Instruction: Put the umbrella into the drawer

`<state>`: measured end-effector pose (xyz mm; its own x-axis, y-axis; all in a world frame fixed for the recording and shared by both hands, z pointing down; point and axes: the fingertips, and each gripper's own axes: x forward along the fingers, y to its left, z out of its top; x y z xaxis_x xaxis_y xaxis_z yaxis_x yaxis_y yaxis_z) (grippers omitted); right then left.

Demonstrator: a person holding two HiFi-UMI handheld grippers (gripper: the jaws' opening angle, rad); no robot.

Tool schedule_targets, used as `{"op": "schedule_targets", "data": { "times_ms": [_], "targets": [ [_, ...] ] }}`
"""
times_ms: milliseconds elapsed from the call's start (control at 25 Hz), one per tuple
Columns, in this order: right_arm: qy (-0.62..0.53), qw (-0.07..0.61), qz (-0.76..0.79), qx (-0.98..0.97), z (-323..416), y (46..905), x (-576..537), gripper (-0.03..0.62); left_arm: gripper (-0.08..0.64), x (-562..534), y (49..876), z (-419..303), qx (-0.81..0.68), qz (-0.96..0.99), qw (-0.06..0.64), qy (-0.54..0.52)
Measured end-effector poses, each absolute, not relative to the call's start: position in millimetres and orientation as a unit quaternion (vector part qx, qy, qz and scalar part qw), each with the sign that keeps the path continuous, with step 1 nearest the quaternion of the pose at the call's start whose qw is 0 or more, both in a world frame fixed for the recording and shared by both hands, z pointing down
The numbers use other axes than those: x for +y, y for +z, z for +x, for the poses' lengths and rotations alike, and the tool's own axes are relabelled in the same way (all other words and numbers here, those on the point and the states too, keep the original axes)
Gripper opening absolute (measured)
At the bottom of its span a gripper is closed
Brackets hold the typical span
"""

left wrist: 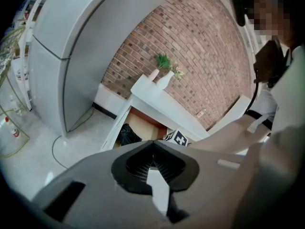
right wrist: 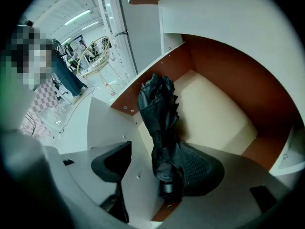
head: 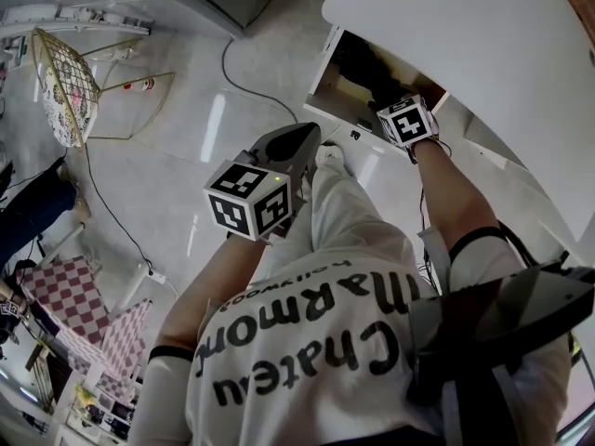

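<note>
Listing, tool first. Right gripper [right wrist: 153,163]: jaws apart, clamped on nothing. The folded umbrella [right wrist: 160,111] leans on the dotted pad of the 3 o'clock jaw. The 9 o'clock jaw stands clear of it, with a pale panel showing in the gap. I judge no real grip is on it and the drawer [right wrist: 228,78] takes its weight. That would explain why I hold the tool low at the open front, reaching in from 6 o'clock.

Item, umbrella: black, collapsed short, cloth bunched in loose pleats, no strap that I can make out. A dull, metal-looking end shows by the jaws at 6 o'clock. The body runs from there toward 11 o'clock along the left side, its far end near the brown side panel. Soft cloth, so likely to slump once nothing props it.

Item, drawer: open, brown sides, pale bottom, bare from 1 to 3 o'clock.

Item, left gripper [left wrist: 152,146]: jaws closed together, nothing between them. In the head view it hangs at 7 o'clock of the drawer, pointed toward it. I judge it idle, kept ready to push the drawer shut.
</note>
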<state>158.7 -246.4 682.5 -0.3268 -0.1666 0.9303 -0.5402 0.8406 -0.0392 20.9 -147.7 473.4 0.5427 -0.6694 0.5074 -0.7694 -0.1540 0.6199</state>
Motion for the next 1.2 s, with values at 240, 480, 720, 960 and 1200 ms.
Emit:
{"op": "schedule_targets", "data": {
  "times_ms": [240, 480, 720, 960, 1200],
  "targets": [
    [0.194, 0.506, 0.226, -0.809, 156, 639, -238, 0.279, 0.017, -158, 432, 29, -0.461, 0.785, 0.412, 0.047],
    [0.198, 0.485, 0.226, -0.821, 152, 591, -231, 0.279, 0.015, -164, 395, 28, -0.456, 0.804, 0.378, 0.050],
    [0.232, 0.432, 0.252, -0.834, 152, 532, -237, 0.278, 0.016, -168, 366, 36, -0.428, 0.841, 0.319, 0.087],
    [0.242, 0.357, 0.271, -0.861, 146, 458, -230, 0.276, 0.016, -171, 346, 43, -0.404, 0.857, 0.309, 0.081],
    [0.190, 0.272, 0.304, -0.893, 127, 370, -240, 0.255, 0.015, -182, 327, 32, -0.394, 0.866, 0.300, 0.069]
  ]
}}
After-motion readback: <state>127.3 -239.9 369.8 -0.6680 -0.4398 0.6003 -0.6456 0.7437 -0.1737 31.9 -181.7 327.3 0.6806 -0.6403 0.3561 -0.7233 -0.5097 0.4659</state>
